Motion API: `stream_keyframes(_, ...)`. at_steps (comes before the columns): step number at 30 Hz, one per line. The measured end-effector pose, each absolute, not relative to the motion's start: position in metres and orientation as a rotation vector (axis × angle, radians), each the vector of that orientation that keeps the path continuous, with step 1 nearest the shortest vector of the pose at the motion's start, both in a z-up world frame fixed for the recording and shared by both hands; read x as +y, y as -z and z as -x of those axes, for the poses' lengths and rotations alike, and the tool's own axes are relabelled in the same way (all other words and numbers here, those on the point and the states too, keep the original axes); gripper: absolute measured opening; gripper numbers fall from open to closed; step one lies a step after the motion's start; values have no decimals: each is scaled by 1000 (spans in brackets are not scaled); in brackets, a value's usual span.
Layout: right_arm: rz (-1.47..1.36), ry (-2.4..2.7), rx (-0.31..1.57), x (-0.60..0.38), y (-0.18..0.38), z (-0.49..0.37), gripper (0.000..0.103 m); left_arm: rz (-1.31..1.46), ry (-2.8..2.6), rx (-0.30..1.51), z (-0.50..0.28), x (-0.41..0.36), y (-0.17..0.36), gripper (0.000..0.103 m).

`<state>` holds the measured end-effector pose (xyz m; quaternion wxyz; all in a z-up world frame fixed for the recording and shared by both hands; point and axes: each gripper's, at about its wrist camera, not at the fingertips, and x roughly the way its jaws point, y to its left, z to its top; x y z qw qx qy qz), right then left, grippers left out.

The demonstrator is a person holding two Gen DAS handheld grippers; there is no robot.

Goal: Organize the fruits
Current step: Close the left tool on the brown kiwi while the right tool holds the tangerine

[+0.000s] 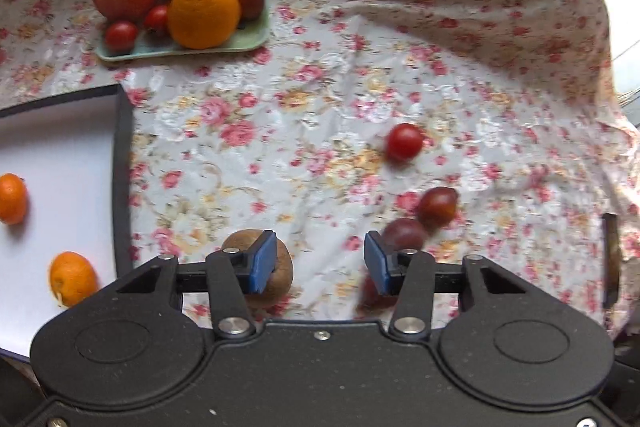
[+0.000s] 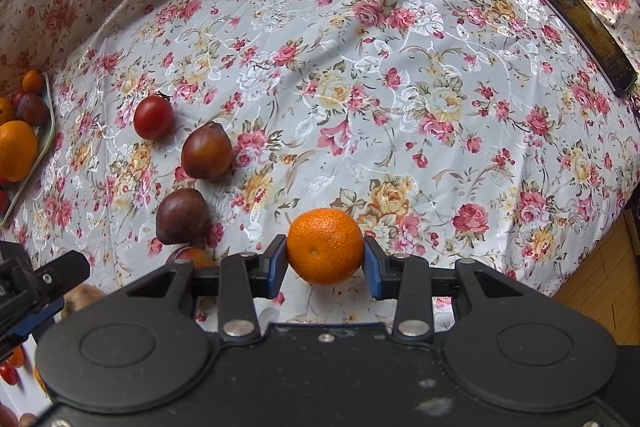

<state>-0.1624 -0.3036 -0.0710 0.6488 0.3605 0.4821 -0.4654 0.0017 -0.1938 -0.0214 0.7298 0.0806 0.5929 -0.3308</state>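
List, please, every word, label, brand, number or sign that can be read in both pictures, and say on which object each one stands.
None can be read.
The dark flat object on the floral cloth shows faint golden marks, too blurred to read.
The fruits, the green tray and both grippers show no lettering.

A small orange mandarin (image 2: 325, 246) sits pinched between blue pads above the floral cloth (image 2: 360, 67); a red tomato (image 2: 153, 117) and two dark plums (image 2: 207, 150) lie left of it.

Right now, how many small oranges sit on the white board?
2: one near its left edge, one nearer the left tongs. More may be hidden beyond the frame.
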Motion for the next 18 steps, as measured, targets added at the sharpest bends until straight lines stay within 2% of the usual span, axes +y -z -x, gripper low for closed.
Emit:
stream_keyframes(5,-832,1066,1089,-306,70,163,40,-288,596,1211,1,-197,20,55)
stream_keyframes(10,-852,1052,1091,-306,71,163,40,-292,594,1289,-3,-196,35,55)
stream_keyframes(18,-993,1001,1019,-322,62,178,40,-289,611,1275,6,-208,33,55)
